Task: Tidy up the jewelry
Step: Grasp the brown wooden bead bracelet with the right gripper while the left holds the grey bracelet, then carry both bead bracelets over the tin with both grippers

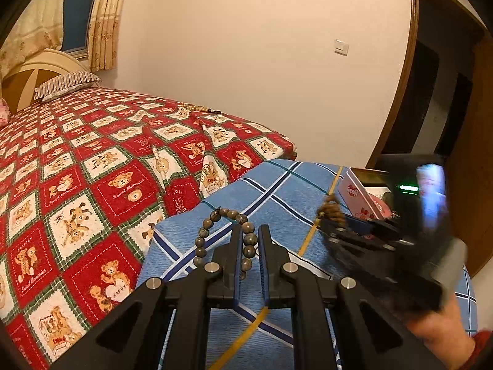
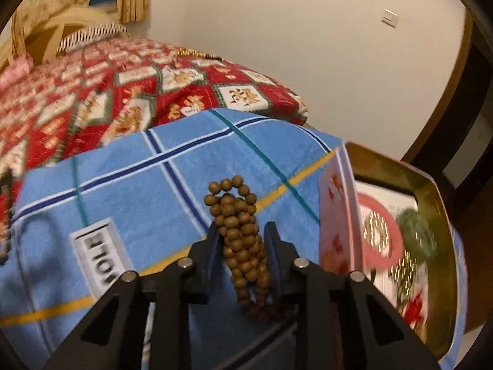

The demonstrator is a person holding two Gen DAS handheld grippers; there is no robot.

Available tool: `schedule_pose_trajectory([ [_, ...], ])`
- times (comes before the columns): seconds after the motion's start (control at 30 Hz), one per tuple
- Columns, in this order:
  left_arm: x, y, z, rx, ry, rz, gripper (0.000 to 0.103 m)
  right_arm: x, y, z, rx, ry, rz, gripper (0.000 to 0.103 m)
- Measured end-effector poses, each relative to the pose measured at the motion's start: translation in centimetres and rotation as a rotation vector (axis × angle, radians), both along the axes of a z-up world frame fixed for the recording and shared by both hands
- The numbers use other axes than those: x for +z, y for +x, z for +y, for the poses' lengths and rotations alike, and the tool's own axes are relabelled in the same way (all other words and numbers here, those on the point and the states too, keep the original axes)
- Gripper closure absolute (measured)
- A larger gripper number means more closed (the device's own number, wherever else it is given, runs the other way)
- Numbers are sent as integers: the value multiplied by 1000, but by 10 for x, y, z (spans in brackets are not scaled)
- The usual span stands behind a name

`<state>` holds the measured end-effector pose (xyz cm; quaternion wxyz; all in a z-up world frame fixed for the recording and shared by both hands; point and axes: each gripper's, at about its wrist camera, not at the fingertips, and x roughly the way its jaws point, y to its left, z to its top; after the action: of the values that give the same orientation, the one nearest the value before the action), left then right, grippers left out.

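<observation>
My left gripper (image 1: 249, 231) is shut on a bracelet of large grey-brown beads (image 1: 215, 237) over the blue checked towel (image 1: 277, 191). My right gripper (image 2: 242, 231) is shut on a bunched string of small brown wooden beads (image 2: 240, 225), held above the towel just left of the open tin box (image 2: 431, 191). The tin has a pink outer wall and gold inside, and holds a pink ring, gold chains and green beads. In the left wrist view the right gripper (image 1: 326, 215) shows blurred with the brown beads (image 1: 331, 208) beside the tin (image 1: 357, 191).
The towel covers a raised surface beside a bed with a red teddy-bear quilt (image 1: 92, 169). Another string of light beads (image 1: 197, 108) lies at the quilt's far edge. A dark doorway (image 1: 431, 92) is at the right.
</observation>
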<state>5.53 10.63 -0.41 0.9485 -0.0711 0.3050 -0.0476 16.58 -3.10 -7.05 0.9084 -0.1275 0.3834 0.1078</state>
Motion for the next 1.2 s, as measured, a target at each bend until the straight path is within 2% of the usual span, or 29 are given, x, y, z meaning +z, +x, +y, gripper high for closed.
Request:
schedule_pose_trajectory([
  [0.2, 3, -4, -13, -18, 10, -9, 94, 24, -60, -34, 17, 263, -88, 76],
  [0.43, 12, -13, -35, -68, -17, -42, 94, 47, -100, -68, 7, 460, -159, 76],
  [0.6, 11, -17, -56, -110, -17, -48, 94, 49, -113, -86, -52, 475, -210, 76],
  [0.83, 15, -27, -77, -237, -96, -102, 94, 54, -123, -120, -148, 502, -266, 76],
  [1.2, 13, -24, -110, -306, -74, -101, 94, 59, -127, -167, -277, 549, -309, 76],
])
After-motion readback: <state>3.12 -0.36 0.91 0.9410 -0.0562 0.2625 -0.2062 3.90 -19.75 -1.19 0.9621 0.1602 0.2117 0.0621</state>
